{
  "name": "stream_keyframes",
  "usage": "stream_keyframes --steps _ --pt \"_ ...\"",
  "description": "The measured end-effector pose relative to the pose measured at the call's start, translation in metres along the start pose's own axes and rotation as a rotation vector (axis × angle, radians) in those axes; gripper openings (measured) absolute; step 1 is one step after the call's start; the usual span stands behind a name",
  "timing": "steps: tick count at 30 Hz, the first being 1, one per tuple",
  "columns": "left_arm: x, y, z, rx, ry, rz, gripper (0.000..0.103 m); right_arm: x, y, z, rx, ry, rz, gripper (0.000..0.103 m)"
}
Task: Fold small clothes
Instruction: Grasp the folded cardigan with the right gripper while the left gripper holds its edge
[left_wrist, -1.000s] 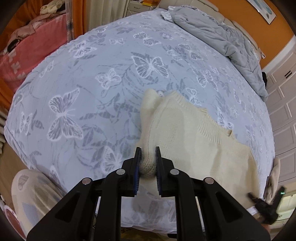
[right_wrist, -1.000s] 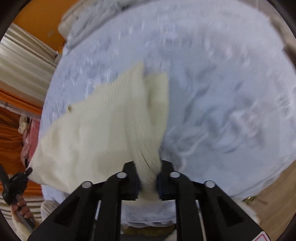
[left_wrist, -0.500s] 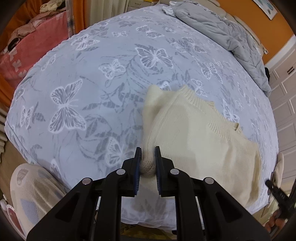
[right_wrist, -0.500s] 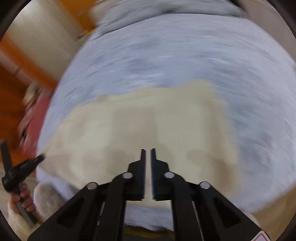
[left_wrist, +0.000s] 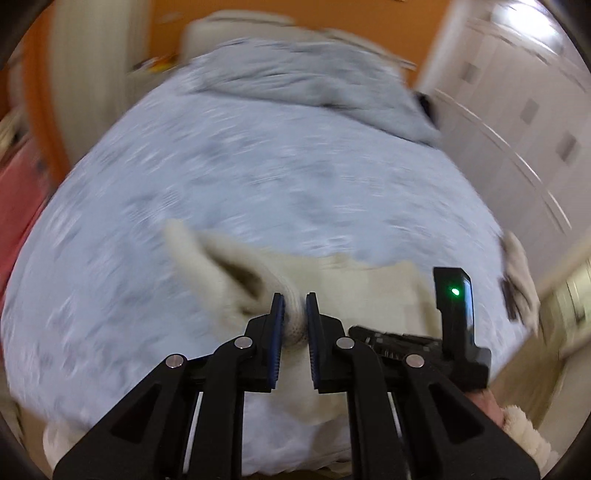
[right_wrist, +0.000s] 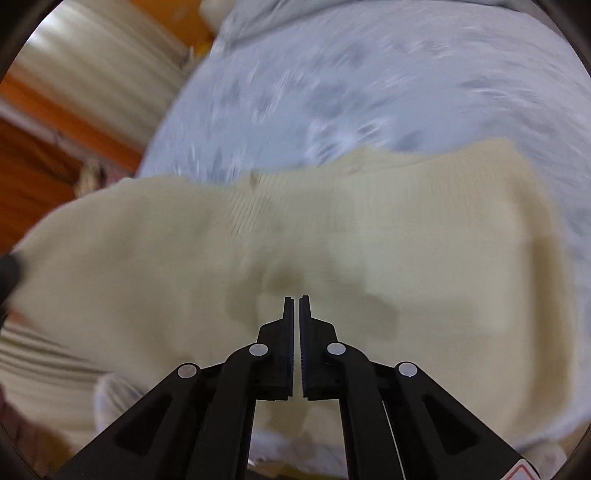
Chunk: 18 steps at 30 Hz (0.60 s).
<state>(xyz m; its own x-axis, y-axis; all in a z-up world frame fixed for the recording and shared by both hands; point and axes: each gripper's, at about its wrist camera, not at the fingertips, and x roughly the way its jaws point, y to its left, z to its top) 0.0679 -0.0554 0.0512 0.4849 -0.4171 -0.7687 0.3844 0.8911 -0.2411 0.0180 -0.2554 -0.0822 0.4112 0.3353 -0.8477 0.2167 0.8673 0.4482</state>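
The cream sweater (right_wrist: 332, 258) lies spread across the near part of the bed (left_wrist: 258, 177), and the left gripper (left_wrist: 294, 314) has its fingers clenched on a thick ribbed edge of the knit, lifting a floppy fold off the sheet. The right gripper (right_wrist: 296, 317) hovers over the sweater's middle with its fingers pressed nearly together and nothing between them. The knit looks light, soft and limp, likely to sag and stretch from a single hold, so it is best taken by the firmer ribbed hem or cuff at two well-separated points.
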Motion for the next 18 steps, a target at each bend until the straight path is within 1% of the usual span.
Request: stream_keyframes --steps 1,2,3,4,5,6,7,9,10,11,12,13,14,15,16,17,18 --pt "0.006 -0.027 0.005 0.052 -0.002 -0.042 0.007 -0.029 -0.023 -0.008 0.045 -0.044 0.010 0.006" --pt "0.010 -0.047 0.006 0.091 -0.002 -0.072 0.000 -0.044 -0.033 -0.016 0.077 -0.074 0.015 0.011" --pt "0.014 -0.080 0.006 0.155 -0.007 -0.133 0.000 -0.059 -0.047 -0.018 0.106 -0.099 0.015 0.011" --pt "0.018 -0.110 0.002 0.216 -0.014 -0.161 0.000 -0.076 -0.065 -0.021 0.139 -0.127 0.000 0.011" --pt "0.024 -0.141 -0.005 0.284 -0.017 -0.173 0.000 -0.088 -0.082 -0.025 0.161 -0.142 -0.016 0.012" --pt "0.033 -0.160 -0.010 0.321 -0.006 -0.179 0.000 -0.099 -0.100 -0.029 0.185 -0.148 -0.033 0.012" --pt "0.047 -0.178 -0.018 0.348 0.029 -0.177 0.000 -0.105 -0.114 -0.036 0.206 -0.148 -0.049 0.014" --pt "0.070 -0.195 -0.038 0.347 0.104 -0.189 0.004 -0.111 -0.131 -0.043 0.245 -0.147 -0.069 0.023" --pt "0.074 -0.196 -0.045 0.338 0.118 -0.188 0.005 -0.125 -0.144 -0.049 0.247 -0.151 -0.069 0.037" --pt "0.075 -0.191 -0.055 0.327 0.141 -0.188 0.014 -0.132 -0.151 -0.053 0.237 -0.156 -0.070 0.050" --pt "0.075 -0.182 -0.062 0.310 0.159 -0.176 0.041 -0.130 -0.143 -0.051 0.204 -0.156 -0.066 0.053" --pt "0.074 -0.173 -0.066 0.287 0.164 -0.157 0.054 -0.126 -0.134 -0.048 0.176 -0.148 -0.053 0.057" --pt "0.067 -0.152 -0.072 0.235 0.151 -0.130 0.063 -0.119 -0.120 -0.044 0.133 -0.129 -0.021 0.060" --pt "0.063 -0.141 -0.074 0.210 0.144 -0.120 0.063 -0.112 -0.106 -0.042 0.106 -0.118 0.008 0.063" --pt "0.058 -0.122 -0.078 0.185 0.144 -0.104 0.063 -0.103 -0.081 -0.036 0.056 -0.097 0.058 0.071" --pt "0.052 -0.106 -0.081 0.160 0.145 -0.079 0.063 -0.093 -0.062 -0.030 0.010 -0.079 0.084 0.076" --pt "0.041 -0.083 -0.085 0.121 0.144 -0.050 0.064 -0.078 -0.032 -0.021 -0.070 -0.057 0.089 0.078"
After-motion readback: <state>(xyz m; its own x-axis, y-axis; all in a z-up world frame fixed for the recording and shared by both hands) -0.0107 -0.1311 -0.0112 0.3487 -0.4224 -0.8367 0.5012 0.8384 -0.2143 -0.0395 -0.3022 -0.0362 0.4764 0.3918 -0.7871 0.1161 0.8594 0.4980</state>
